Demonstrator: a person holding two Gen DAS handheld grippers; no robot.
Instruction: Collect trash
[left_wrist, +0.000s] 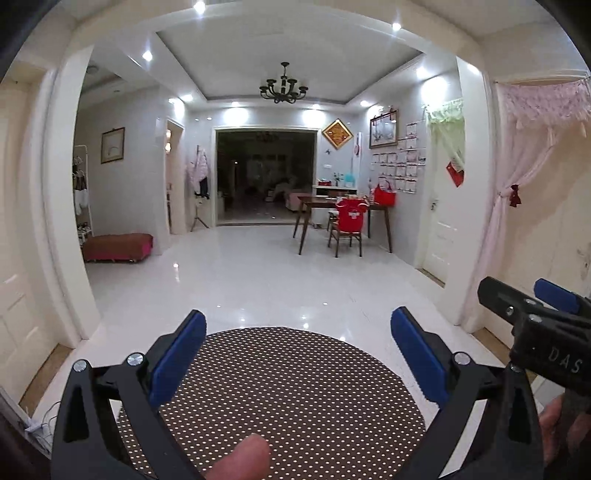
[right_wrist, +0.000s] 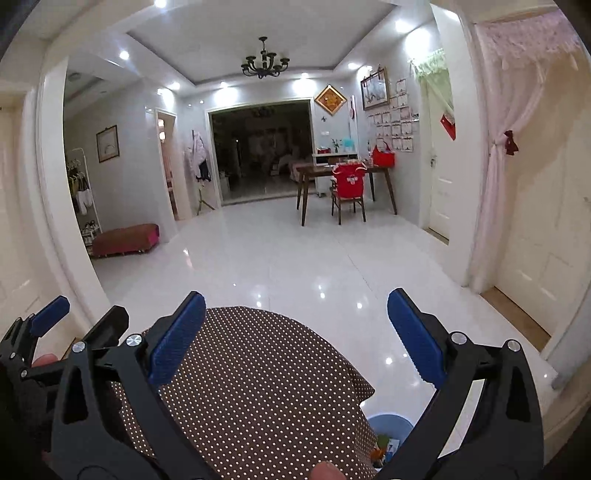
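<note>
Left gripper and right gripper both spread wide, empty, above the dotted desk. Blue bin at 5 o'clock.

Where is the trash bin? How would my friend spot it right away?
Find the round table with the brown polka-dot cloth right in front. Look down past its right edge to the shiny white floor. There sits a small light-blue bin with colourful scraps inside, the only blue tub by the table, partly hidden by the right tongs.
</note>
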